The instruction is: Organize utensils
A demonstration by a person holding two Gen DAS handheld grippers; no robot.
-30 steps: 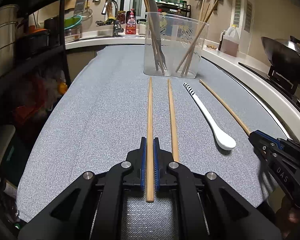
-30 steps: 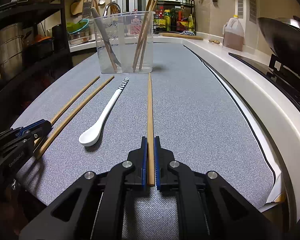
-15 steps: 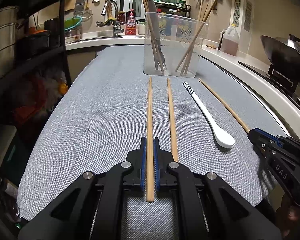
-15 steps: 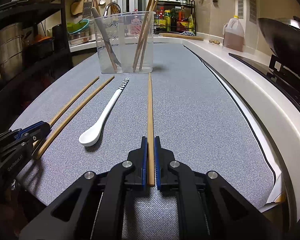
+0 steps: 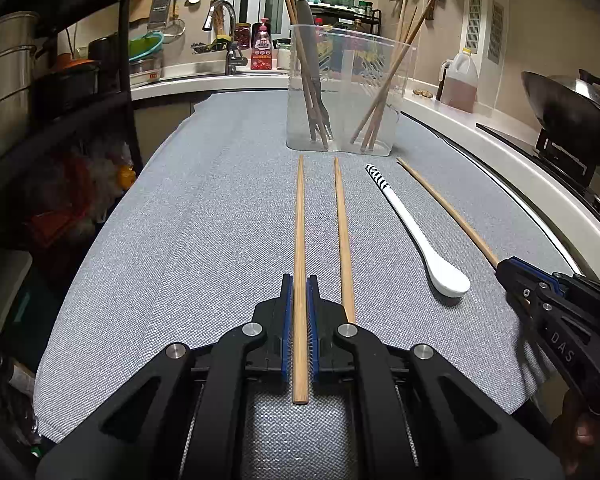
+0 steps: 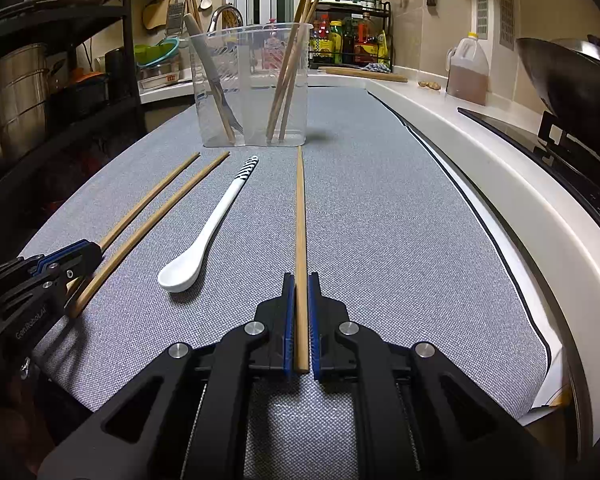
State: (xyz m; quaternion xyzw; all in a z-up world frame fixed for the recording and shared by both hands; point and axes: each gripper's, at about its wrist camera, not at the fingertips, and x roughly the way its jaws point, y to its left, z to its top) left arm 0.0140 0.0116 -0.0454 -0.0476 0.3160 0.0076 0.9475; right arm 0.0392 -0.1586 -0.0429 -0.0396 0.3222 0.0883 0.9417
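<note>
So on my end both claws are clamped down on chopsticks. My left gripper (image 5: 299, 292) is squeezed on a long light-brown wooden chopstick (image 5: 299, 240) near its blunt end, the rest of it lying along the grey woven table mat (image 5: 204, 220). My right gripper (image 6: 301, 292) is doing the same with its own light-brown wooden chopstick (image 6: 300, 216), pinched near the butt end and pointing straight ahead.

Just beside the left one lies a third loose wooden chopstick (image 5: 343, 236), roughly parallel and untouched. Between that and the right-hand stick sits a white ceramic spoon with a black-striped handle tip (image 5: 416, 236), bowl toward me.

Further out, just past the chopstick tips, is the clear plastic utensil tub (image 5: 342, 92), with several wooden chopsticks and a grey-handled fork (image 5: 312, 68) leaning inside it.
</note>
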